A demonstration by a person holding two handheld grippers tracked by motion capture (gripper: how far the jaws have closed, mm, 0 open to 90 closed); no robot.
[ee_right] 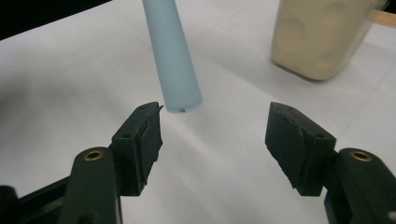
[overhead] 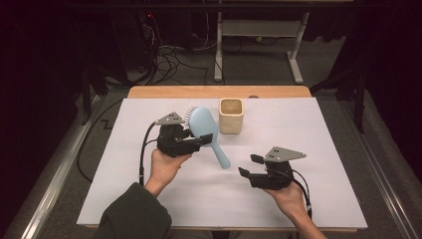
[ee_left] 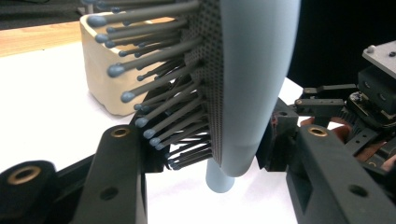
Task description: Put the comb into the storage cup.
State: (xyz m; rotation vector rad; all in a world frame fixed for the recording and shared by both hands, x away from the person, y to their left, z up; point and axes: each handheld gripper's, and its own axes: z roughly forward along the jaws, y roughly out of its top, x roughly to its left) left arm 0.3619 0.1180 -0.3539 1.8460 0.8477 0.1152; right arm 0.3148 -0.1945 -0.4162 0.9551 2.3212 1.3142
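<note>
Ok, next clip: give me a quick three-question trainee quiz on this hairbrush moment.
1. True or false: the left gripper is shut on the hairbrush.
2. Which part of the hairbrush points toward the open right gripper? A) bristles B) handle end C) cup rim
3. Fill in: the beige cup stands upright on the white ____.

Key: 1 true, it clamps the head of the hairbrush; 2 B, the handle end sits just ahead of its jaws, untouched; 3 table.

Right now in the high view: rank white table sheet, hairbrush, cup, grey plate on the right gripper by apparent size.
1. white sheet
2. hairbrush
3. cup, looks close to the hairbrush's head in area, so the gap is small
4. grey plate on the right gripper
</note>
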